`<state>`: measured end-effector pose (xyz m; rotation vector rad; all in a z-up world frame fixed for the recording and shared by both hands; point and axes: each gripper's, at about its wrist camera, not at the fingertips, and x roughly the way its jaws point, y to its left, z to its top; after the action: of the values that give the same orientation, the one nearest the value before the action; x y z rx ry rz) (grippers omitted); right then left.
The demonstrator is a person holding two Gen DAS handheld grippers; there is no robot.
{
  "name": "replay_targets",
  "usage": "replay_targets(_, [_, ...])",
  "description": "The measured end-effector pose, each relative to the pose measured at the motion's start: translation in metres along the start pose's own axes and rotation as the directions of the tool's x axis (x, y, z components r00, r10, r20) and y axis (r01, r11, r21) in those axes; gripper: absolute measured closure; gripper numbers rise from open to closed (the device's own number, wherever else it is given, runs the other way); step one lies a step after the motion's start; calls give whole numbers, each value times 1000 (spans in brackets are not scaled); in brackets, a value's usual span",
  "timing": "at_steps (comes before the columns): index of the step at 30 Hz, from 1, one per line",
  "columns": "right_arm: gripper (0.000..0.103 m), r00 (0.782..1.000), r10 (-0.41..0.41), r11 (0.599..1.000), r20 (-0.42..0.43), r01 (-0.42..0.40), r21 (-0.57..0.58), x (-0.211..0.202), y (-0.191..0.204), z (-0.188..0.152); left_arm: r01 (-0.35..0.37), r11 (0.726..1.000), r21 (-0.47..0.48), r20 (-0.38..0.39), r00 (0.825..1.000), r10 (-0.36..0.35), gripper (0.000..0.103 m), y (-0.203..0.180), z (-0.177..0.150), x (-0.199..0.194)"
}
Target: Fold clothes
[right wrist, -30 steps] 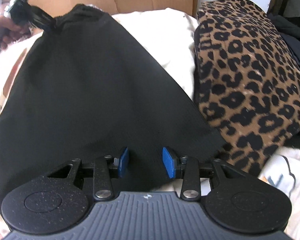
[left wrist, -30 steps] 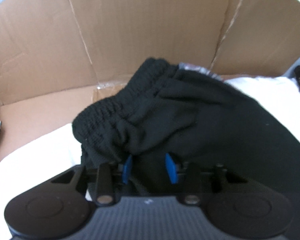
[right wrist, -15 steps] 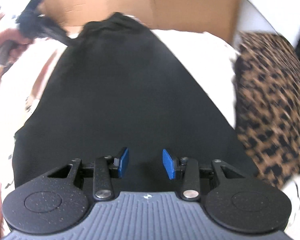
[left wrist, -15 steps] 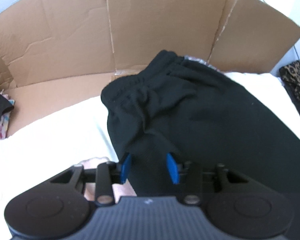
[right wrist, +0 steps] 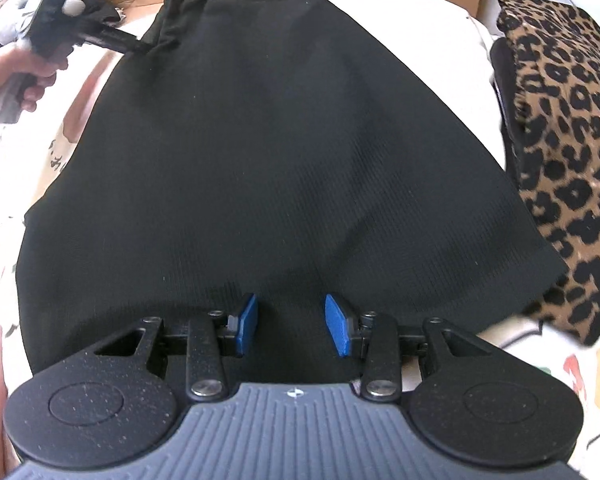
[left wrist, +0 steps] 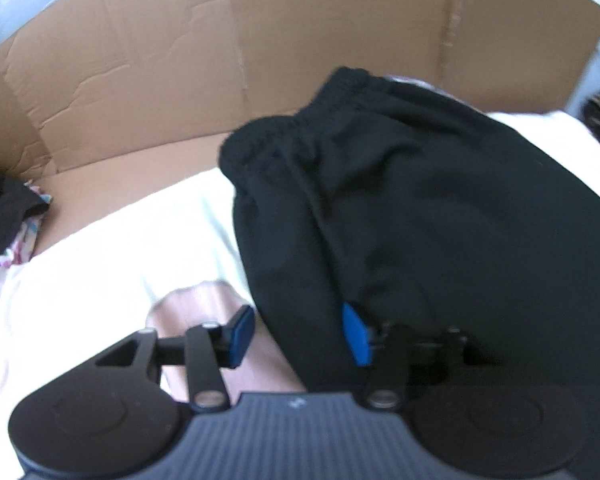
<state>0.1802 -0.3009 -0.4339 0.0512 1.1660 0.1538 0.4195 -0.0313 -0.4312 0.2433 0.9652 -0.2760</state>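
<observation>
A black garment [left wrist: 440,220] with an elastic waistband [left wrist: 300,128] lies spread on a white sheet [left wrist: 100,260]. My left gripper [left wrist: 298,334] stands at its left side edge with its jaws opening. The left pad is off the cloth over the sheet, the right pad is over the fabric, and neither presses on it. The right wrist view shows the left gripper [right wrist: 138,45] beside the waistband, held by a hand [right wrist: 24,76]. My right gripper [right wrist: 292,326] hovers open over the hem end of the garment [right wrist: 280,160]. Flat fabric lies between its pads.
A flattened cardboard box [left wrist: 260,60] stands up behind the garment. A leopard-print cloth [right wrist: 560,120] lies right beside the garment's right edge. Dark clothes [left wrist: 0,216] are heaped at the far left. A printed fabric [right wrist: 580,376] shows at the lower right.
The left jaws have widened and drawn back off the bunched waistband, which now lies flatter and further right. The right gripper has shifted over the garment, its jaws unchanged.
</observation>
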Motion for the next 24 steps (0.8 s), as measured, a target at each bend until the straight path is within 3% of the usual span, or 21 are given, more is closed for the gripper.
replay_targets(2, [59, 1000, -8, 1000, -14, 8, -11, -4, 1, 0, -3, 1000, 8, 9, 1000, 3, 50, 1, -5, -9])
replay_targets(5, [59, 999, -17, 1000, -34, 17, -3, -10, -2, 5, 8, 1000, -28, 20, 1000, -7, 58, 2, -11, -27])
replay_targets(9, [59, 999, -32, 999, -25, 32, 1, -22, -7, 9, 90, 994, -57, 56, 995, -87, 59, -9, -24, -57])
replay_targets(13, [59, 1000, 4, 1000, 12, -4, 3, -29, -8, 13, 168, 983, -69, 66, 984, -164, 59, -25, -39, -71])
replay_targets(19, [59, 998, 56, 998, 20, -55, -38, -23, 20, 14, 224, 972, -65, -8, 974, -225, 65, -50, -59, -56])
replay_targets(24, [59, 996, 88, 993, -21, -89, -71, -11, 43, 8, 212, 976, -44, -54, 975, -214, 65, -62, -90, -50])
